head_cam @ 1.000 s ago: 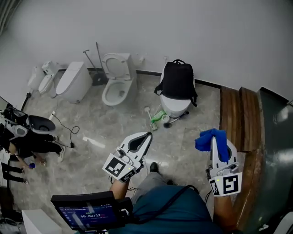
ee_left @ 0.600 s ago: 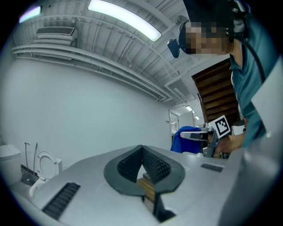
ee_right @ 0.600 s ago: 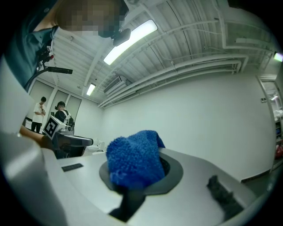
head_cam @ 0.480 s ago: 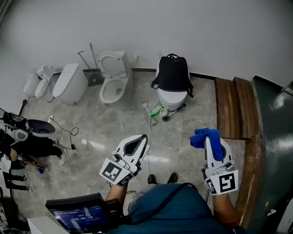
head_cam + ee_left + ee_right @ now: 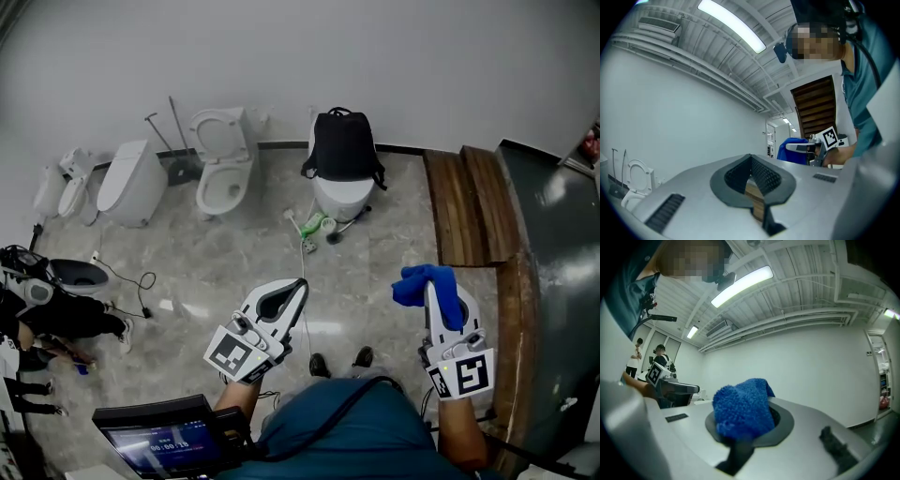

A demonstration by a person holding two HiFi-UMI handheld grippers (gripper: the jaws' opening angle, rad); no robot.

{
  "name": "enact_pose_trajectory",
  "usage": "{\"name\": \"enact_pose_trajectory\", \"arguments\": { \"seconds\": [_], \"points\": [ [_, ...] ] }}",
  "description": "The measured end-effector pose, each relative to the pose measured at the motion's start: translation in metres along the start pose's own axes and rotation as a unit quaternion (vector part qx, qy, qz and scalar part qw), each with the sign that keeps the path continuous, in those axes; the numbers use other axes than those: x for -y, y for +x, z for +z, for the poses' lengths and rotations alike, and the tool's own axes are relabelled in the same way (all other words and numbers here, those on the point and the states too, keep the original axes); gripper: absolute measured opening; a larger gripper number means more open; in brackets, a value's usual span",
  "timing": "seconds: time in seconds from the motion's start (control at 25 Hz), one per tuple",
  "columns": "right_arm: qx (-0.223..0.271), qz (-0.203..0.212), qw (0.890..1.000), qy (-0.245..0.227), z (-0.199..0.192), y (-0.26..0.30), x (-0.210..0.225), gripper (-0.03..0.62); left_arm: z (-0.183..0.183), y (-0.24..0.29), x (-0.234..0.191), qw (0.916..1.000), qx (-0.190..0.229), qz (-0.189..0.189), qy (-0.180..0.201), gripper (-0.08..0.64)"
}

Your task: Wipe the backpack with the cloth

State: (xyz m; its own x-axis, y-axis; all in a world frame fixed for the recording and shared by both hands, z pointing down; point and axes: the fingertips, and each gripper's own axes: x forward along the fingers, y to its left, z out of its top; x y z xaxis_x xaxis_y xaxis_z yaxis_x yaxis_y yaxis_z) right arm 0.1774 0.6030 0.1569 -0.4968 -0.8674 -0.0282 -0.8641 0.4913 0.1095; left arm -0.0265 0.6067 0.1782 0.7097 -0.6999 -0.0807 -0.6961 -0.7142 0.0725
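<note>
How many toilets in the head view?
4 along the wall: small toilet far left, closed-lid toilet, open-lid toilet, and a toilet under the backpack. A dark-rimmed bowl at the left edge may be a fifth.

Across the top of the head view, plain white wall [image 5: 394, 56]. Below, grey marbled floor [image 5: 234, 267]. At upper left, white toilets [image 5: 223, 169] along the wall. At right, brown wooden planks [image 5: 464, 202]. Overhead, ribbed ceiling [image 5: 806, 277] with lit strip light [image 5: 743, 283].

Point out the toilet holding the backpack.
The rightmost toilet; the black backpack sits on it. The open toilet and closed one left of it carry nothing.
</note>
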Motion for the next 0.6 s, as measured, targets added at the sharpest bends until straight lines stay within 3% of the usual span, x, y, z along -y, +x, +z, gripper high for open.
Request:
{"name": "enact_pose_trajectory", "arguments": {
  "seconds": [0.36, 0.6],
  "points": [
    [-0.008, 0.008, 1.0, 0.025, 0.009, -0.004, 0.006, 0.023, 0.021, 0.003, -0.002, 0.9999, 0.004, 0.013, 0.002, 0.003],
    [-0.018, 0.015, 1.0, 0.011, 0.012, -0.005, 0.002, 0.023, 0.022, 0.012, 0.011, 1.0, 0.004, 0.006, -0.003, 0.003]
  ]
}}
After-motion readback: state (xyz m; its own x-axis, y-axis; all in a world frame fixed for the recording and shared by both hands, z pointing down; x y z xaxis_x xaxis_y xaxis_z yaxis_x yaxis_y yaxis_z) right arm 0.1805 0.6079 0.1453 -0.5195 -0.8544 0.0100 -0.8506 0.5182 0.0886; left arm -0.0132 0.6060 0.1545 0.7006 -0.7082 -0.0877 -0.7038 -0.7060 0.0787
